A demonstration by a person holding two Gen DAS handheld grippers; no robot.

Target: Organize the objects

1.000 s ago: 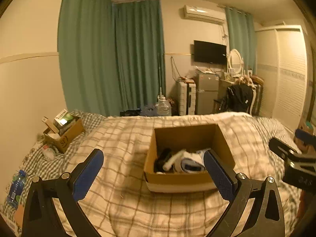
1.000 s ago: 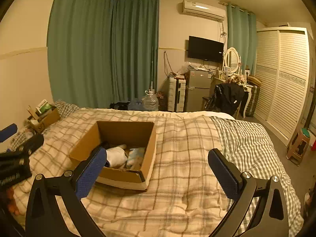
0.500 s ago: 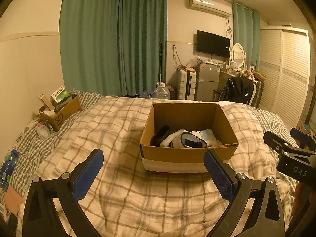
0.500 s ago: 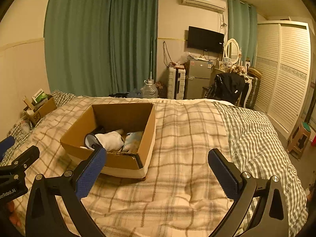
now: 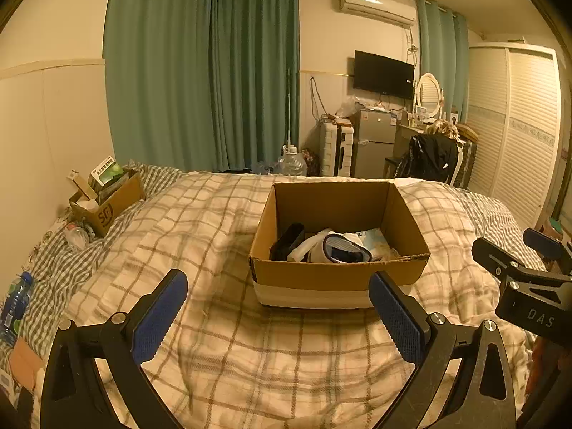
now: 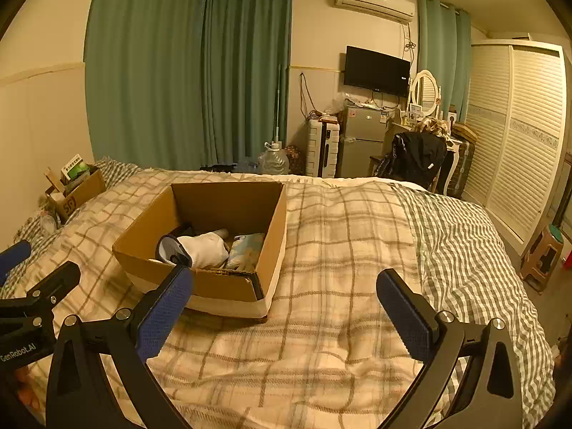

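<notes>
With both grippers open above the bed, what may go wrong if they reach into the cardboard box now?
1. The cardboard box sits on a soft, wrinkled blanket, so a push may tip or slide it.
2. The white item inside lies against other things, so the left gripper or right gripper may pinch two together.

Two cardboard boxes on the bed: one large point(image 5: 339, 243) in the middle, one small point(image 5: 107, 203) far left. Two grippers, left point(image 5: 279, 318) and right point(image 6: 286, 307).
</notes>
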